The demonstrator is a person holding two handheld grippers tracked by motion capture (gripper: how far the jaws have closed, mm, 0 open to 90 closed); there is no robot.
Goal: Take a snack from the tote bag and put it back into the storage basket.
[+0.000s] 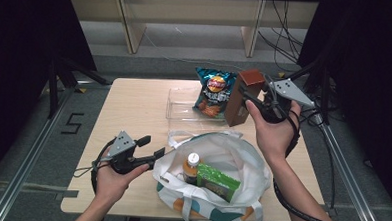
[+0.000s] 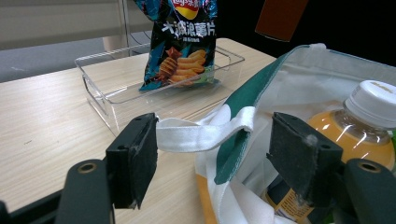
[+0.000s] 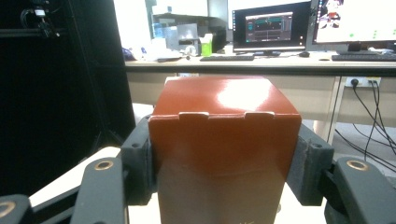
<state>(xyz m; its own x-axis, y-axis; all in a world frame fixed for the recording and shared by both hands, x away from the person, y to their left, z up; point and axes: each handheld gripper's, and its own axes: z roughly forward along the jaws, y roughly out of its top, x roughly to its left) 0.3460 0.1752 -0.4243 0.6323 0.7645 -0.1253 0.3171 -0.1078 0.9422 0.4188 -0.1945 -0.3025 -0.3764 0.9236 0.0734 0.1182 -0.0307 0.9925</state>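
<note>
- While your right tongs (image 1: 251,100) clamp the brown box (image 1: 243,96) by its two sides, the box hangs in the air above the right end of the clear tray (image 1: 180,110), tilted, with its top toward the far wall.
- In the right gripper view the pads press flat on both side walls of the box, and the flap edge of its top faces the camera.
- Your left tongs (image 1: 151,147) stand open at the near left rim of the white tote bag (image 1: 242,157); in the left gripper view the bag's white handle (image 2: 205,133) runs across the gap between them, its end against the left pad.
- The worktop (image 1: 134,113) is pale wood grain, bare on its whole left half.
- The tray sits at the far middle with a blue chip bag (image 1: 214,91) standing in it.
- The tote lies at the near edge, mouth open, holding an orange drink bottle (image 1: 191,166) and a green packet (image 1: 218,181).
- The tote's bottom overhangs the near edge of the worktop.
- Dark curtains flank both sides; grey floor, metal rails and loose cables run round the worktop, and a wooden frame stands beyond the far edge.
</note>
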